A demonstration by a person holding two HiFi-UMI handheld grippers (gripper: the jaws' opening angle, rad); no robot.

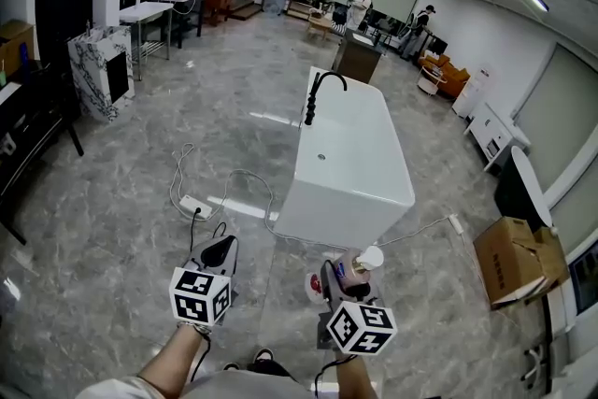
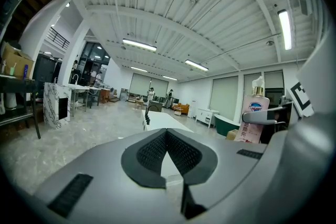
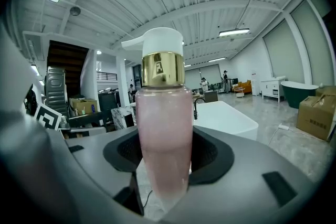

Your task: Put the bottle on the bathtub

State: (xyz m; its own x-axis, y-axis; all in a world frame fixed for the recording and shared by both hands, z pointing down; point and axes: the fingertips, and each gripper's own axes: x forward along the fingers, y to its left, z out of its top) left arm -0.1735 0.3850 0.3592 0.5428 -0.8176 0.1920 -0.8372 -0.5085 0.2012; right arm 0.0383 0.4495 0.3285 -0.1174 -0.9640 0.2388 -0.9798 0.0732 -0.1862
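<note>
A long white bathtub (image 1: 350, 163) with a black faucet (image 1: 322, 93) at its far end stands on the grey floor ahead of me. My right gripper (image 1: 344, 280) is shut on an upright pink bottle (image 1: 366, 261), just short of the tub's near end. In the right gripper view the bottle (image 3: 164, 134) has a gold collar and a white pump, and the tub (image 3: 226, 118) lies behind it. My left gripper (image 1: 218, 255) hangs beside it on the left, shut with nothing in it (image 2: 167, 134). The left gripper view shows the bottle (image 2: 253, 115) at the right.
A white power strip with cables (image 1: 194, 204) lies on the floor left of the tub. An open cardboard box (image 1: 509, 257) sits to the right. A marble-patterned cabinet (image 1: 101, 70) stands far left. People (image 1: 360, 7) stand at the back of the hall.
</note>
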